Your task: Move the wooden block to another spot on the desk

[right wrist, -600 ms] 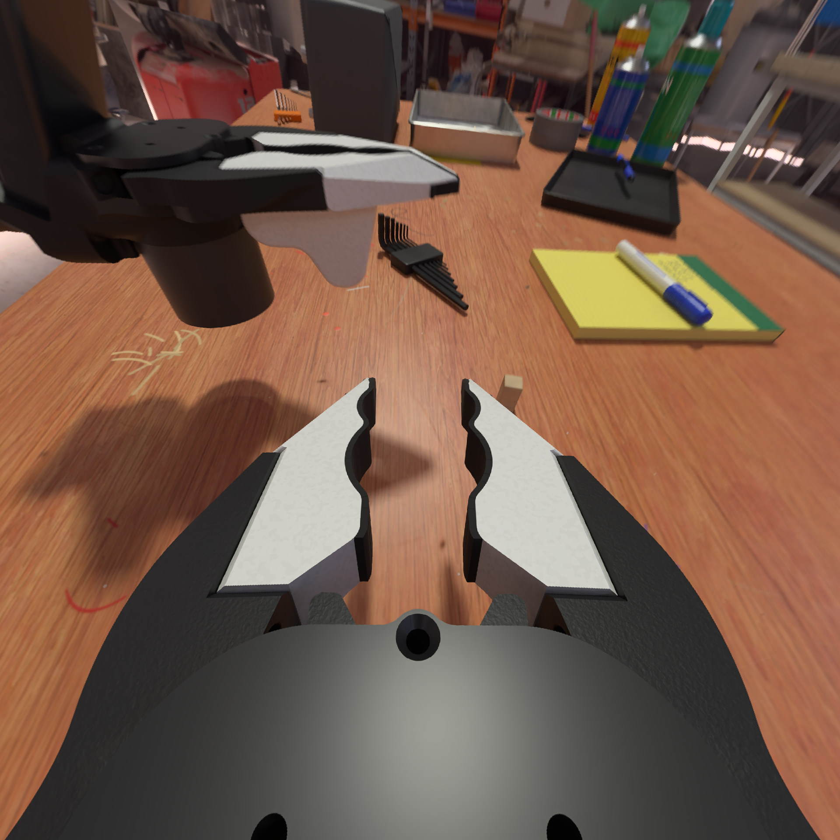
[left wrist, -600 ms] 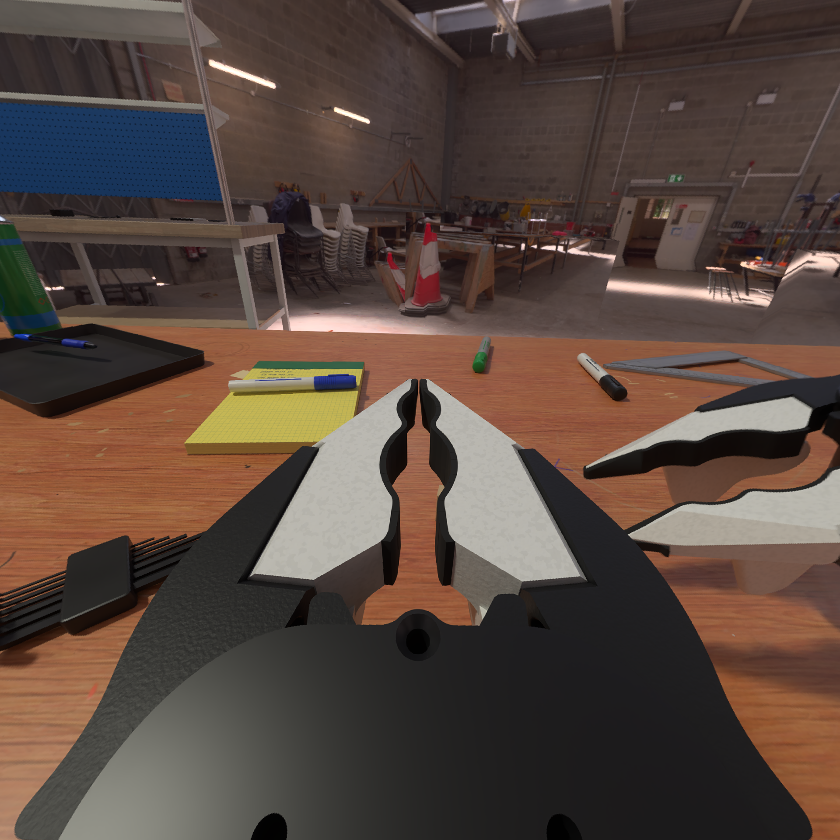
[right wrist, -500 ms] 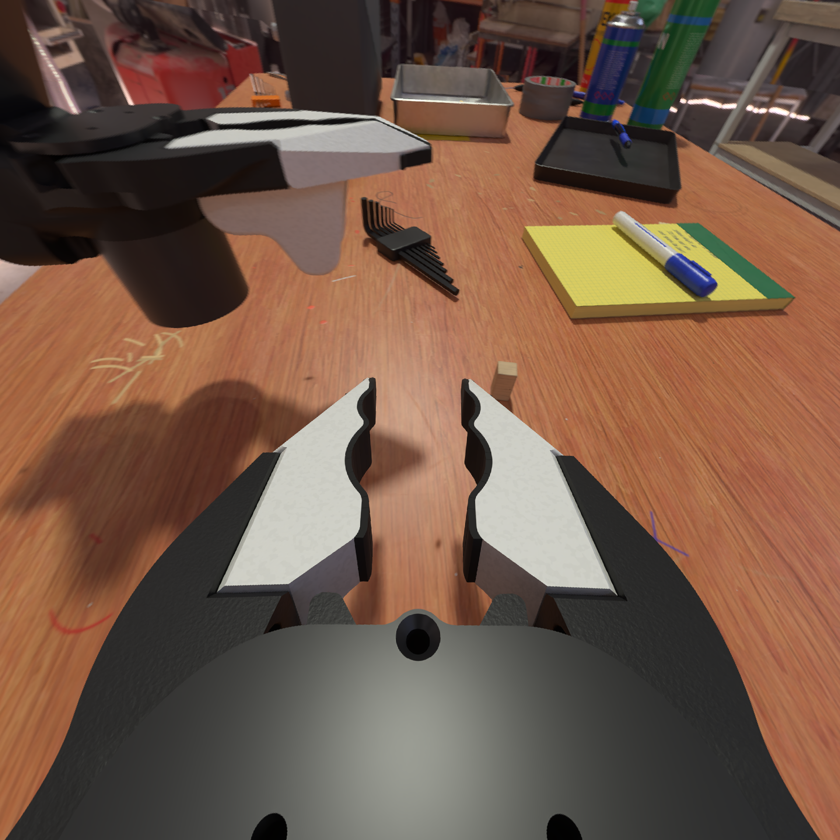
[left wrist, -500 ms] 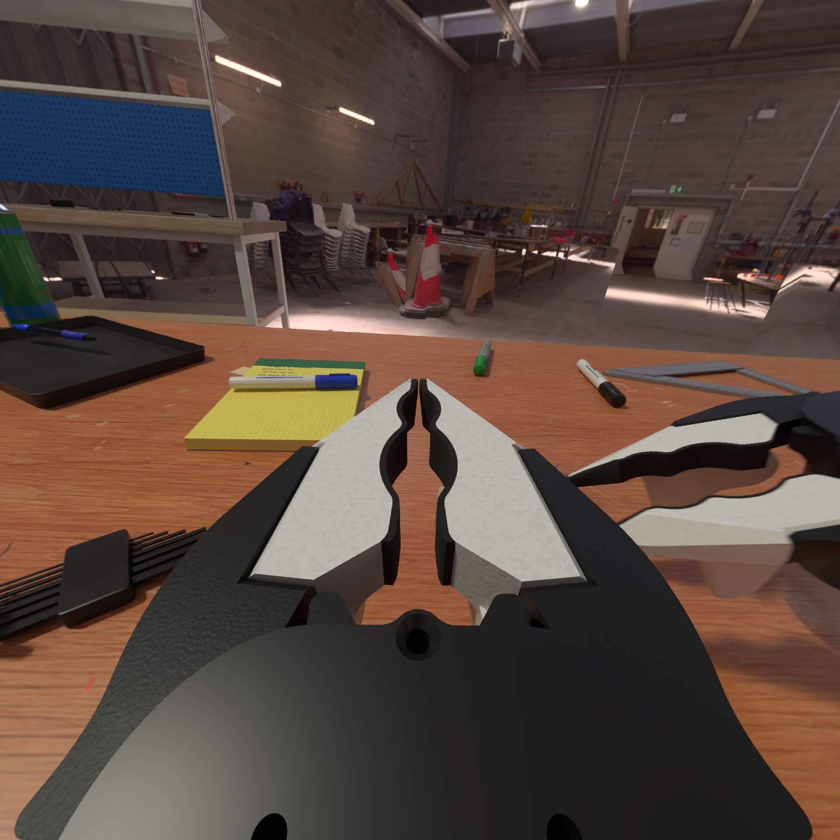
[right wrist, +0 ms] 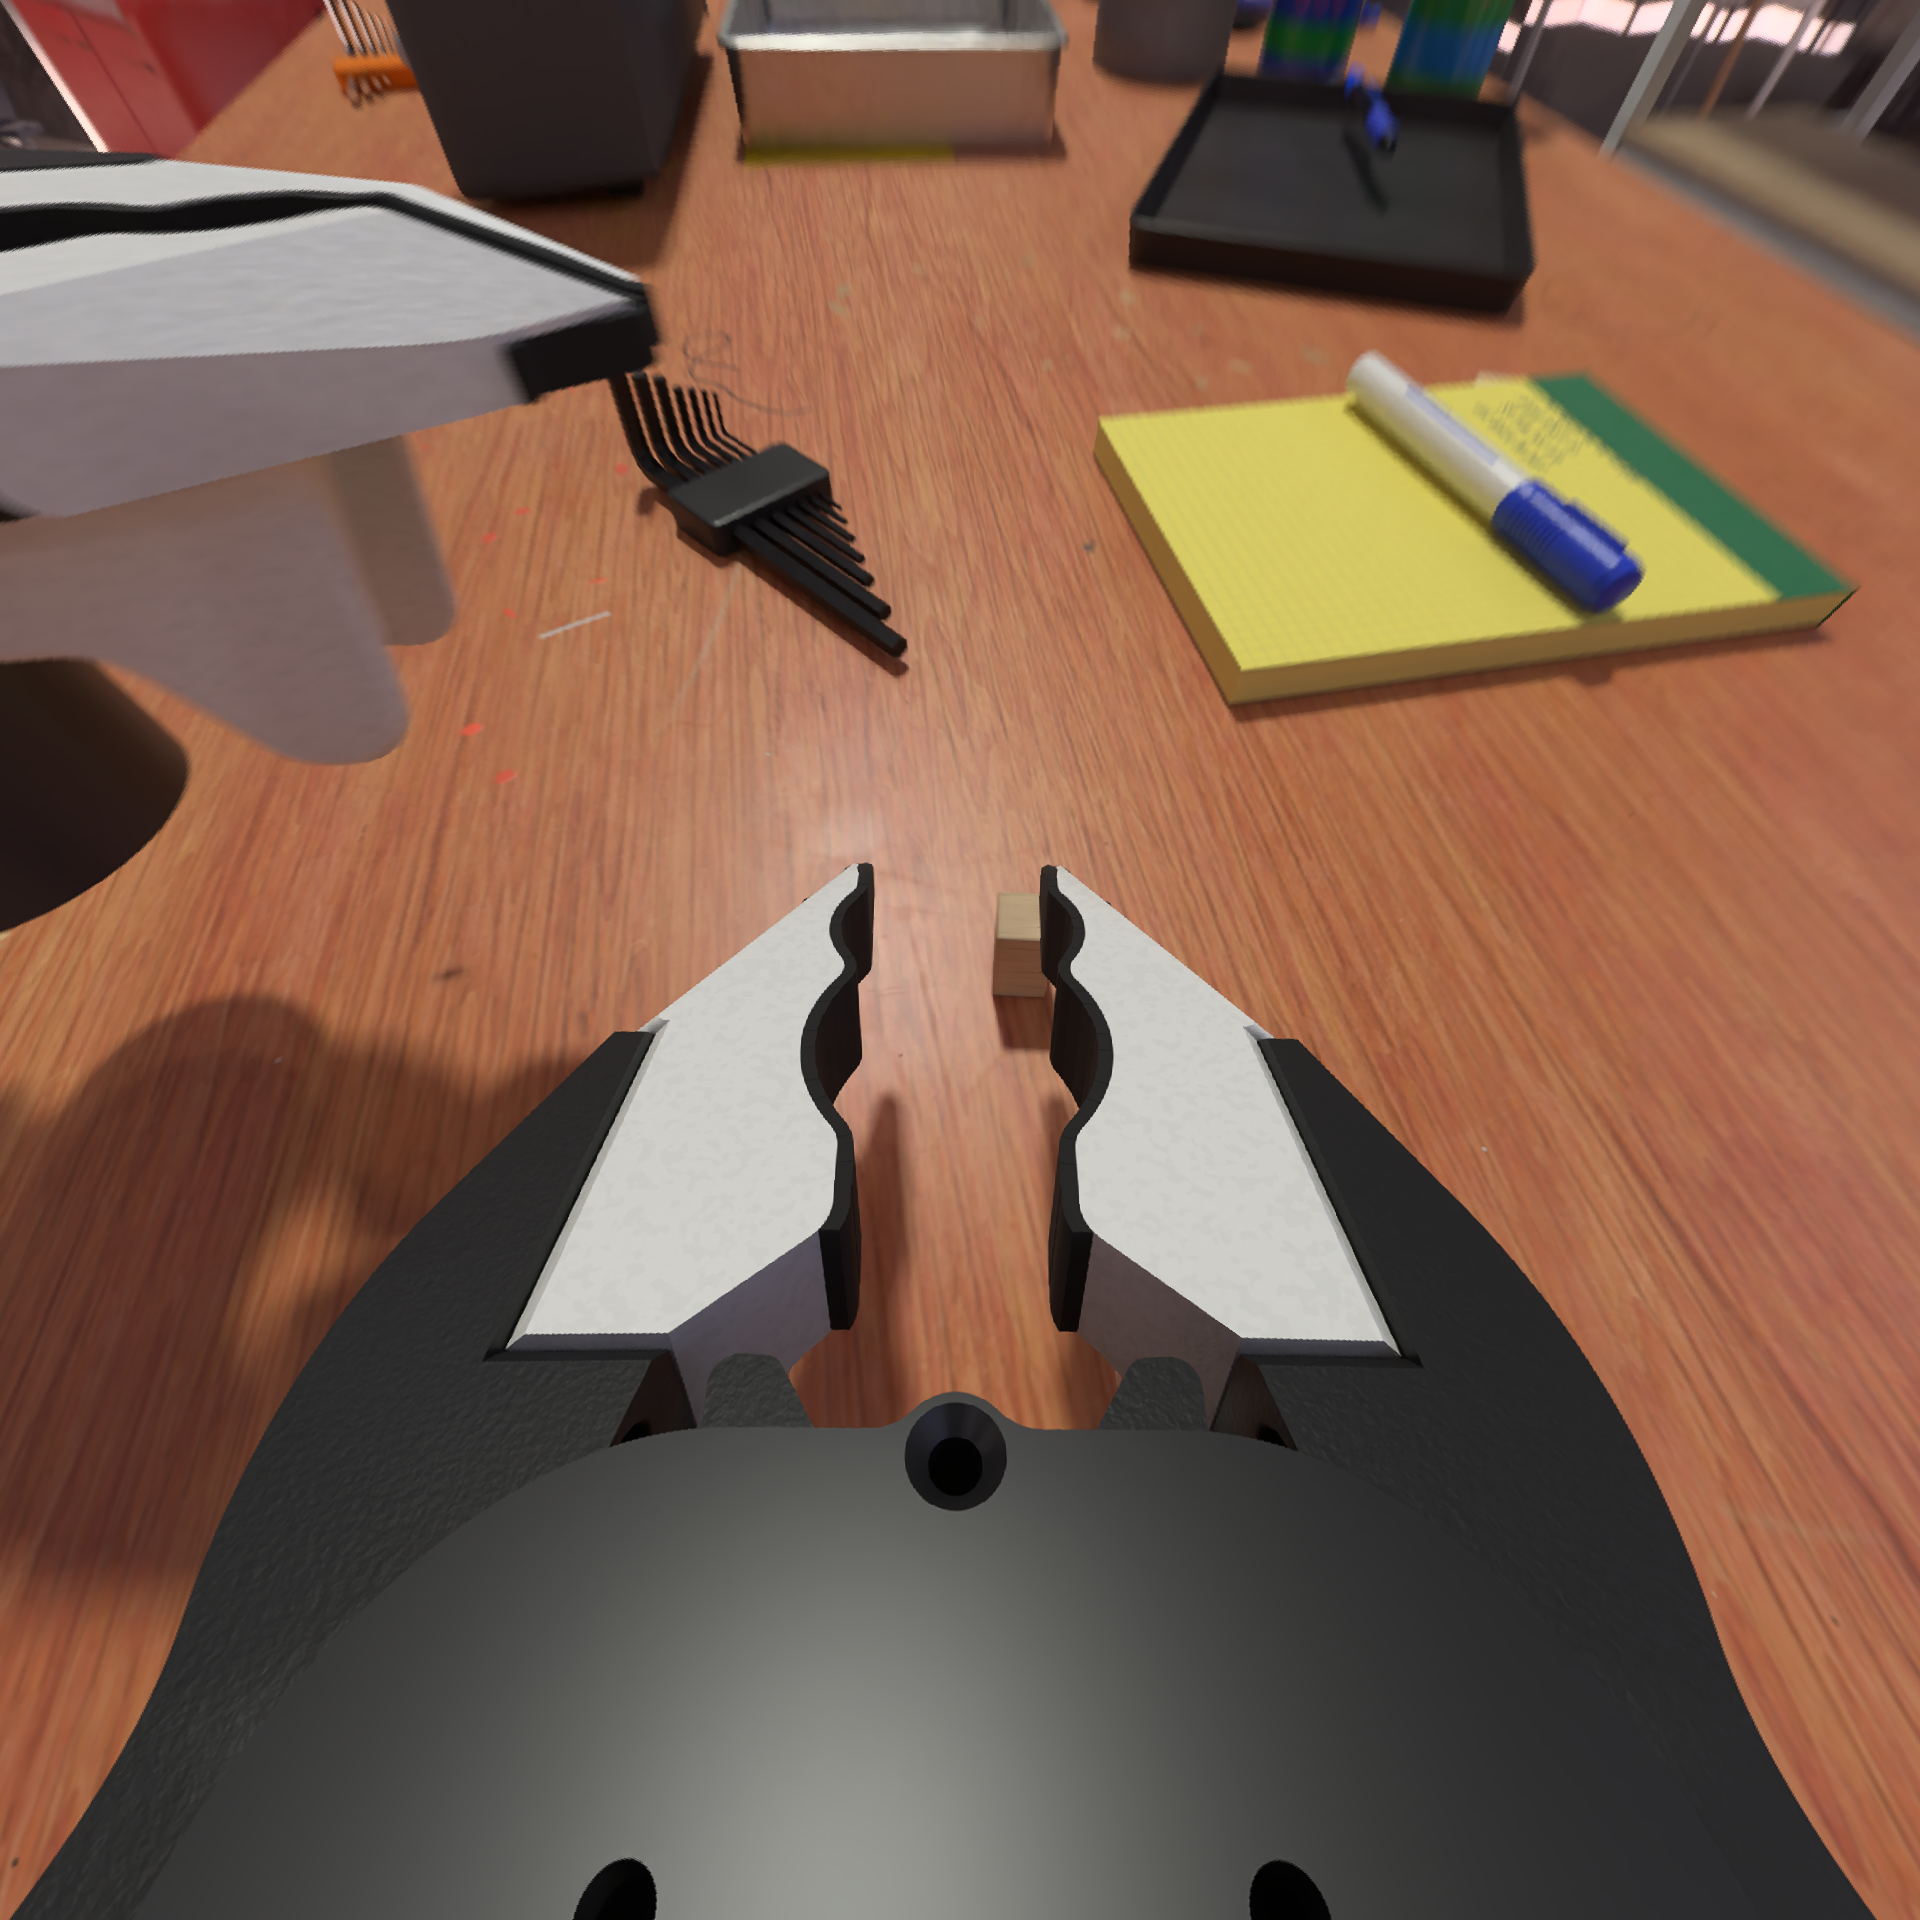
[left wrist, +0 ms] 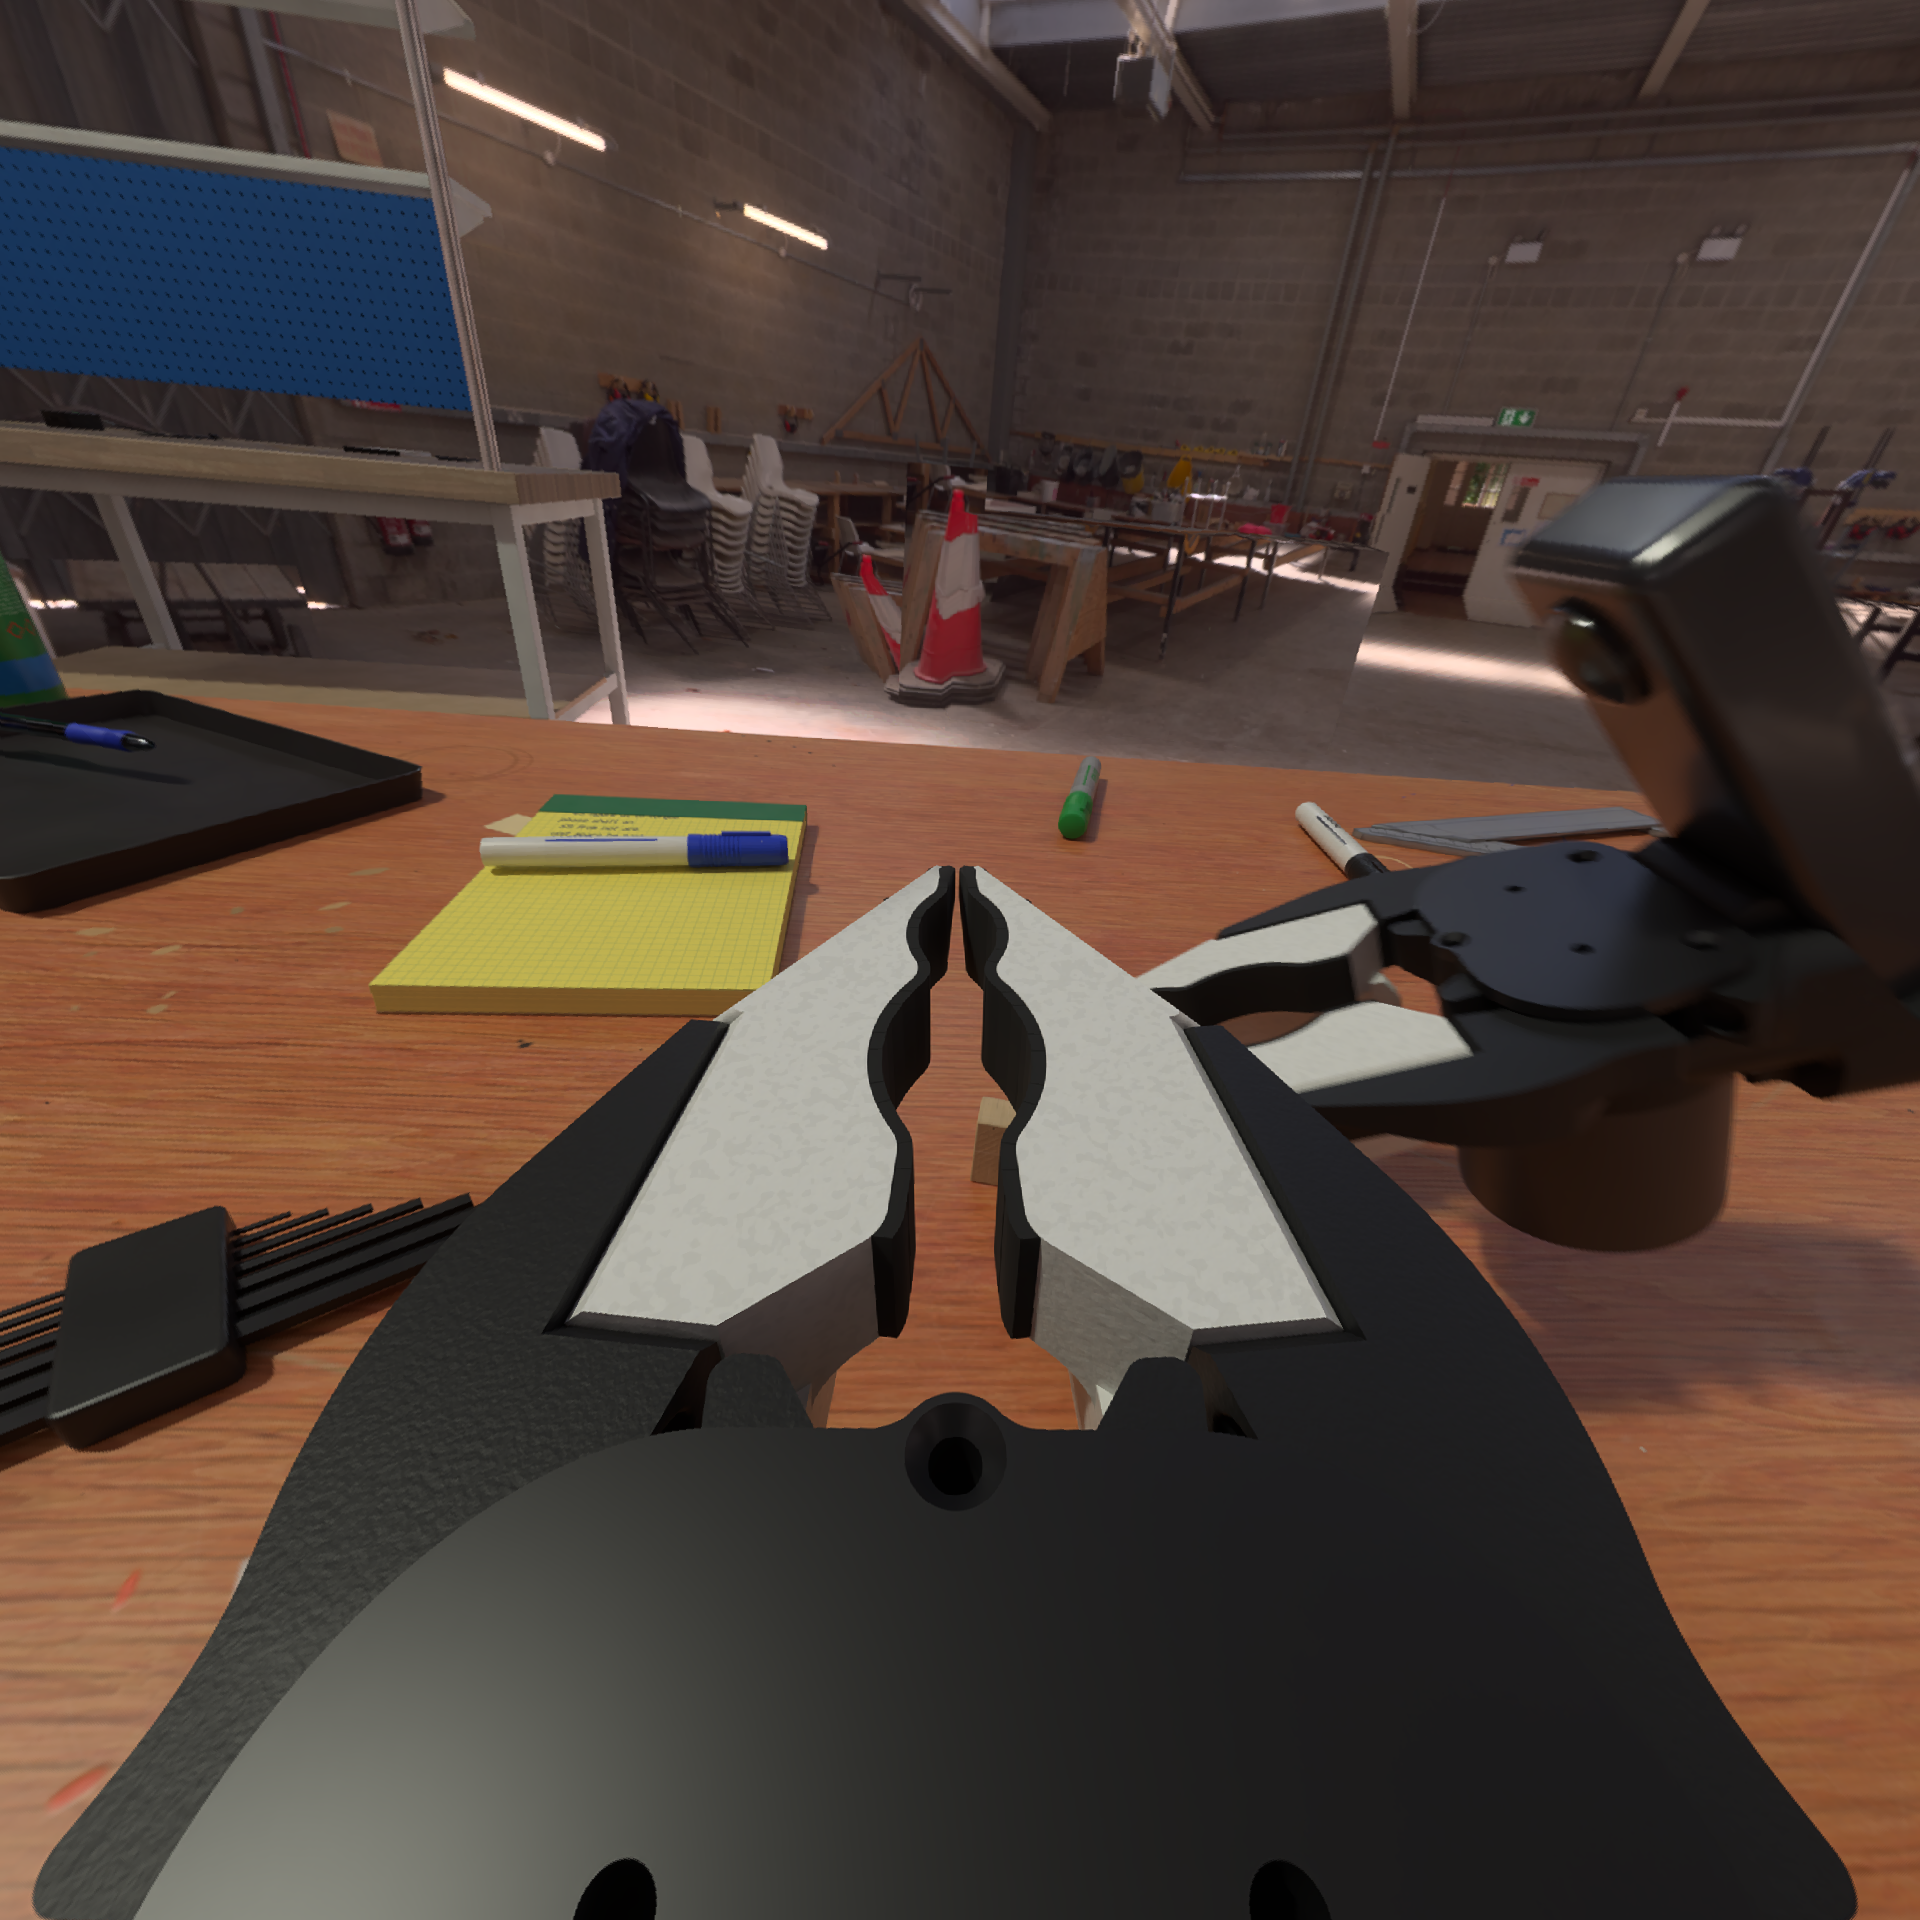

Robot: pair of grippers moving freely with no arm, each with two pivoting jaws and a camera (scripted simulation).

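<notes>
Right gripper brought closer since half-second ago; fingers spread, wooden block framed just inside right finger, on bench. Left gripper fingers pressed together, empty. Grasp judged imminent.

The left gripper hangs over the counter with its jaws nearly together, tips almost touching. Through the narrow gap below them shows part of a small wooden block standing on the counter. The right gripper reaches in from the right edge, its fingers parted and pointing toward the block. A yellow notepad carrying a blue-capped marker lies toward the far edge, a black tray at the far left corner.
</notes>
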